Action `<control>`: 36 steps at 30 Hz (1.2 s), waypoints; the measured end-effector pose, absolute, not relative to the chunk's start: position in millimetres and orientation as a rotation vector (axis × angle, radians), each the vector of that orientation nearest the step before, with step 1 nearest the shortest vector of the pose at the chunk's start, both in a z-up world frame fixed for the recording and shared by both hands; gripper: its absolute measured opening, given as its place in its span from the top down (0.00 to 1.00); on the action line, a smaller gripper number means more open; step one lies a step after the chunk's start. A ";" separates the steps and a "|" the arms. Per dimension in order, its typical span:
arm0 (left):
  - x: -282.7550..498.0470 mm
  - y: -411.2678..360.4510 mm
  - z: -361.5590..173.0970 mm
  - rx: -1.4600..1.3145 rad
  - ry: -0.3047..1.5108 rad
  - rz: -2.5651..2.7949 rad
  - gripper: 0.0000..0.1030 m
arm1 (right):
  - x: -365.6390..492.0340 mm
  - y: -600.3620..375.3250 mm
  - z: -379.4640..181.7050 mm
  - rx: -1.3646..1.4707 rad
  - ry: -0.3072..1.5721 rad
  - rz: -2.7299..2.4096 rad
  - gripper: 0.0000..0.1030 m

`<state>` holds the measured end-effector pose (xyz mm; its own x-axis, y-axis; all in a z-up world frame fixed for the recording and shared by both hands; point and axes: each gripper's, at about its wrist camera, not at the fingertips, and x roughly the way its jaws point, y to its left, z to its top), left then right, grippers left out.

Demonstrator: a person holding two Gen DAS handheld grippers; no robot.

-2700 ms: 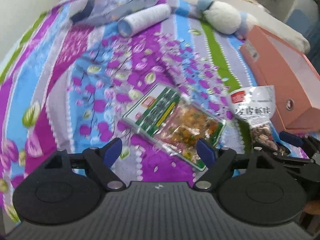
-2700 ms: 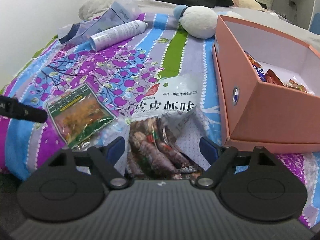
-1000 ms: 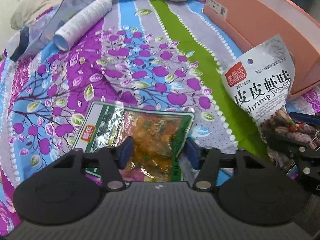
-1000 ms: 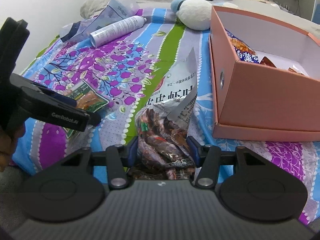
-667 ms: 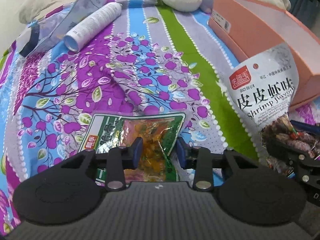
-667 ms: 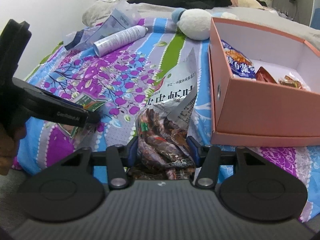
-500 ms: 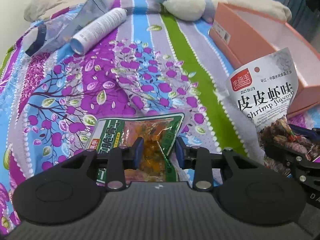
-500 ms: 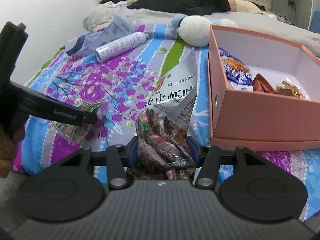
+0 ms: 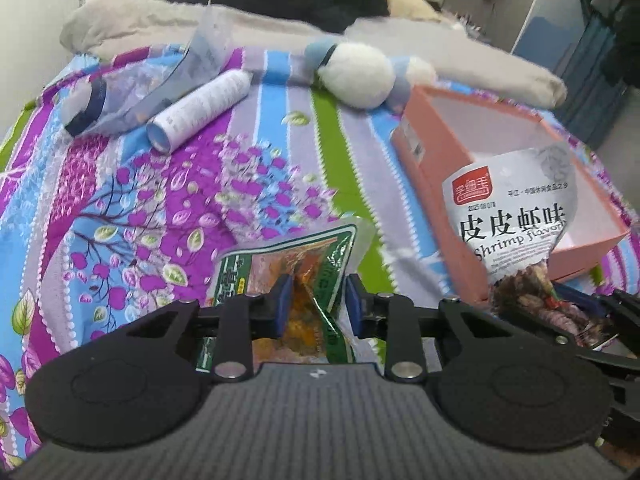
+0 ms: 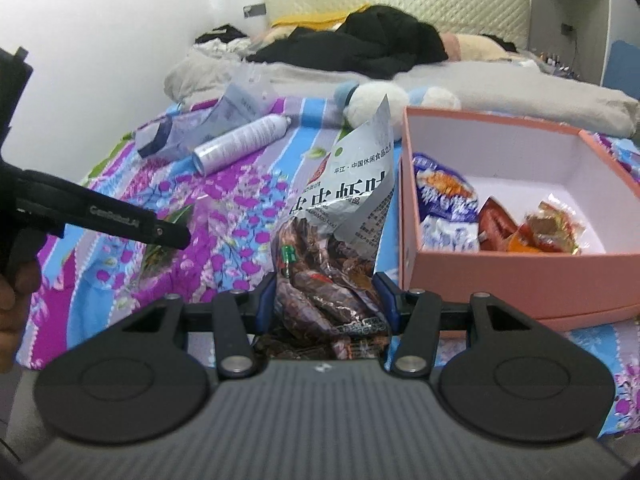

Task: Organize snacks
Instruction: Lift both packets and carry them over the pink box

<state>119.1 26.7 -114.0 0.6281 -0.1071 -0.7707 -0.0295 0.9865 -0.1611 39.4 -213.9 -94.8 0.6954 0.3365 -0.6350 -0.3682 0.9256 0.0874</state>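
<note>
Here the left gripper [image 9: 314, 308] closes on a green packet [image 9: 316, 256]; the right gripper [image 10: 326, 300] pinches the "Shrimp flavor" bag [image 10: 352, 196] (silver).

On the bed [image 10: 248, 216], the box [image 10: 520, 276] sits at the right with snack packets [image 10: 448, 196] inside along its left side. A spray can [image 10: 240, 144] lies far left, a plush toy [image 10: 372, 104] behind the box.

Both snack bags are shiny crinkly plastic film: the green packet [image 9: 288, 264] see-through in the middle, the silver shrimp bag [image 10: 344, 216] foil-looking up top. Pink box [image 10: 520, 280] looks like matt cardboard, the floral bedspread [image 9: 132, 208] soft fuzzy cloth, and the white tube [image 9: 200, 110] at upper left smooth.
</note>
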 end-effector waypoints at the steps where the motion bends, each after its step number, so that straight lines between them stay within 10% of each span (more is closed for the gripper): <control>1: 118.1 24.5 -109.2 -0.167 0.883 -0.050 0.69 | 38.3 -215.6 -90.5 -0.046 0.691 0.388 0.48; 36: 173.2 -98.8 -23.9 -0.224 0.751 -0.367 0.72 | 64.9 -314.8 -38.9 0.081 0.630 0.169 0.48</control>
<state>173.2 -98.8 -23.9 0.6720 -0.4020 -0.6220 0.2443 0.9132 -0.3262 64.9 -314.8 -38.9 0.7951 0.1813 -0.5787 -0.1322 0.9831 0.1264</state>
